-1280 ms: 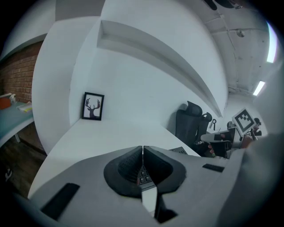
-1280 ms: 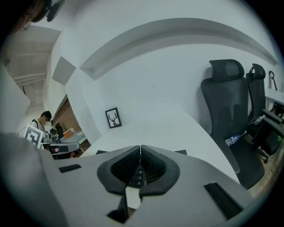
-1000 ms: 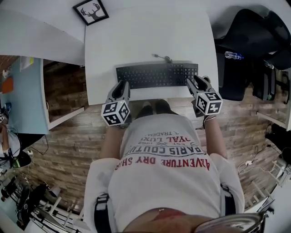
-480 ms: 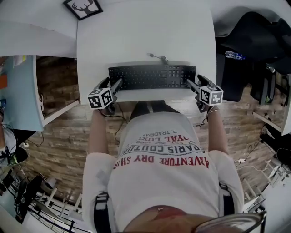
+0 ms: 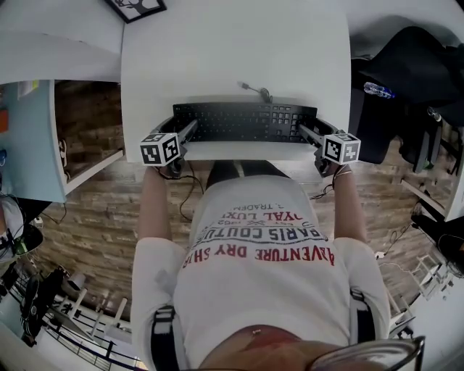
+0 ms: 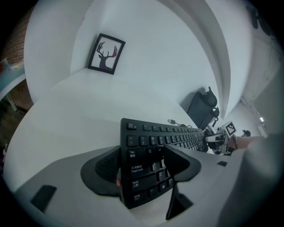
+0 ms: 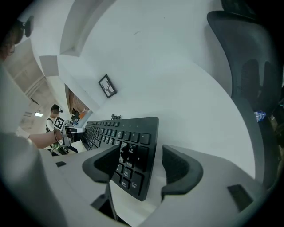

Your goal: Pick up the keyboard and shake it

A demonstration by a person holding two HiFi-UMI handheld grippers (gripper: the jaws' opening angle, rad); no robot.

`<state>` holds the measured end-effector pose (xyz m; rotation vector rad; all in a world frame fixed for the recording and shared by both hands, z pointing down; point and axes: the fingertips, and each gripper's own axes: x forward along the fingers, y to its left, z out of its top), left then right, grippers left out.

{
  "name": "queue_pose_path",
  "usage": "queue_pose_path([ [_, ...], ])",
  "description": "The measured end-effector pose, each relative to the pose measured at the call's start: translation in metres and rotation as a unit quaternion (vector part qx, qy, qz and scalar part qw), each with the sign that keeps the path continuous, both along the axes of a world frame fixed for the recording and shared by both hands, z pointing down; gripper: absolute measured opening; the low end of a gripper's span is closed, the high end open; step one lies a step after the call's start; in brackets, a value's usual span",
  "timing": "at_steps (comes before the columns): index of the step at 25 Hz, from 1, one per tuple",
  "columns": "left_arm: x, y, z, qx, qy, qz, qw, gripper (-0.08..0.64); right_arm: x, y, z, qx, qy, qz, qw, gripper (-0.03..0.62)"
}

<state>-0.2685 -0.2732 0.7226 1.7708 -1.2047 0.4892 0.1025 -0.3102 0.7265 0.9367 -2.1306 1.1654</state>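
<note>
A black keyboard (image 5: pixel 246 122) lies flat on the white table (image 5: pixel 232 51), near its front edge. My left gripper (image 5: pixel 187 133) is at the keyboard's left end and my right gripper (image 5: pixel 304 132) at its right end. Both have just opened their jaws wide. In the left gripper view, the keyboard (image 6: pixel 153 144) has its end between the spread jaws of the left gripper (image 6: pixel 141 156). The right gripper view shows the same: the right gripper (image 7: pixel 142 155) straddles the numpad end of the keyboard (image 7: pixel 117 133), with a gap beside one pad.
The keyboard's cable (image 5: pixel 255 90) curls on the table behind it. A framed deer picture (image 5: pixel 136 7) sits at the far left corner. A black office chair (image 5: pixel 406 72) with a bottle (image 5: pixel 377 89) stands to the right, and a pale blue desk (image 5: pixel 29 138) to the left.
Both grippers have come down with the keyboard, which now rests on the table. Their jaws, closed on its ends before, have spread wide.
</note>
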Motion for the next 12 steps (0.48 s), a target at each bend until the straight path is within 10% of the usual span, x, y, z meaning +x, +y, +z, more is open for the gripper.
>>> queue_pose_path([
  [12, -0.0011, 0.0031, 0.0009, 0.04, 0.016, -0.004, 0.9991, 0.313, -0.0088, -0.0006, -0.0021, -0.011, 0.005, 0.024, 1.0, 0.293],
])
